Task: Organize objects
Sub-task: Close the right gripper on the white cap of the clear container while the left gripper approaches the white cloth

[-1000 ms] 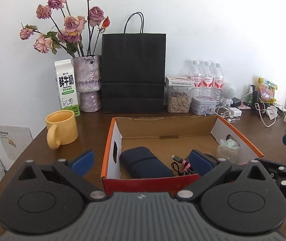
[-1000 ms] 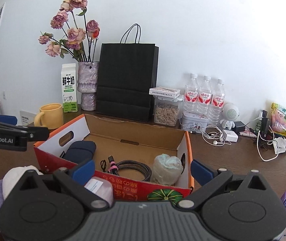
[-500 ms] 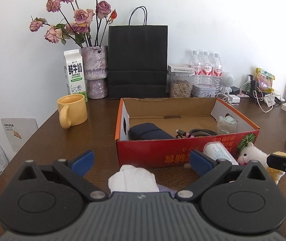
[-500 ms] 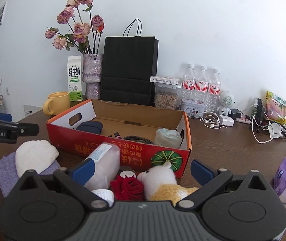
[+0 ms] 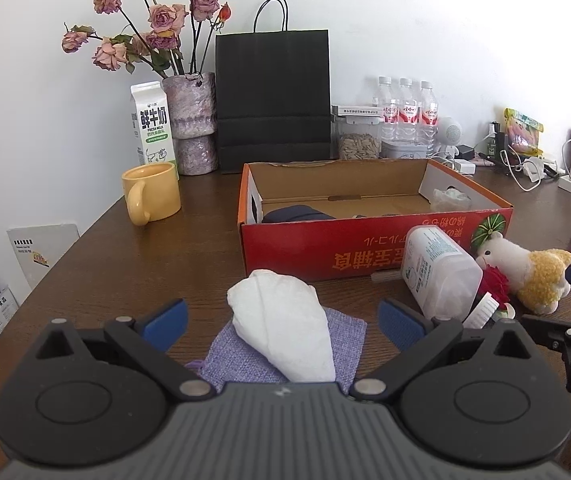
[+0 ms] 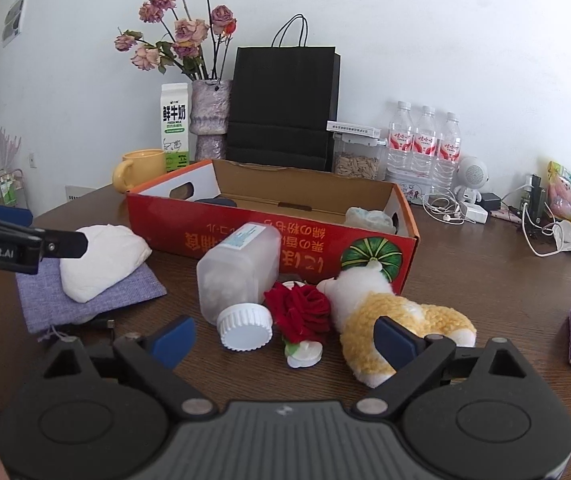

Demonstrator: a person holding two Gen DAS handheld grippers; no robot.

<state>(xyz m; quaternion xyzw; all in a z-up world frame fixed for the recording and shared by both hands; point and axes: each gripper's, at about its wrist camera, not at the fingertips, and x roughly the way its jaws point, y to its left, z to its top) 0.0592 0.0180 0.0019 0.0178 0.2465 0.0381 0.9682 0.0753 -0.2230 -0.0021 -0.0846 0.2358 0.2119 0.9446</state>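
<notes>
A red cardboard box (image 5: 369,248) with an open top sits in the middle of the brown wooden counter (image 5: 173,248). Inside it lie a dark blue pouch (image 5: 297,214) at the left end and a crumpled clear plastic bag (image 5: 449,199) at the right end. Just in front of the box, a clear plastic jar with a white lid (image 6: 239,280) lies on its side, with the lid pointing away from the box. A red fabric rose (image 6: 299,312) touches the jar's right side, and a white and yellow plush toy (image 6: 381,312) lies right next to the rose, its head against the box. To the left, a white folded cloth (image 5: 281,320) rests on a flat purple fabric bag (image 5: 245,354). The left gripper (image 5: 283,320) hangs over this cloth with its blue fingers wide apart and nothing pressed between them. The right gripper (image 6: 283,338) is low over the jar lid, rose and toy; its jaws have just been closing a little but are wide apart, gripping nothing. Behind the box stand a yellow mug (image 5: 151,192), a white milk carton (image 5: 151,124), a purple vase of dried pink roses (image 5: 191,120), a black paper bag (image 5: 273,100) and three clear water bottles (image 5: 405,114).
</notes>
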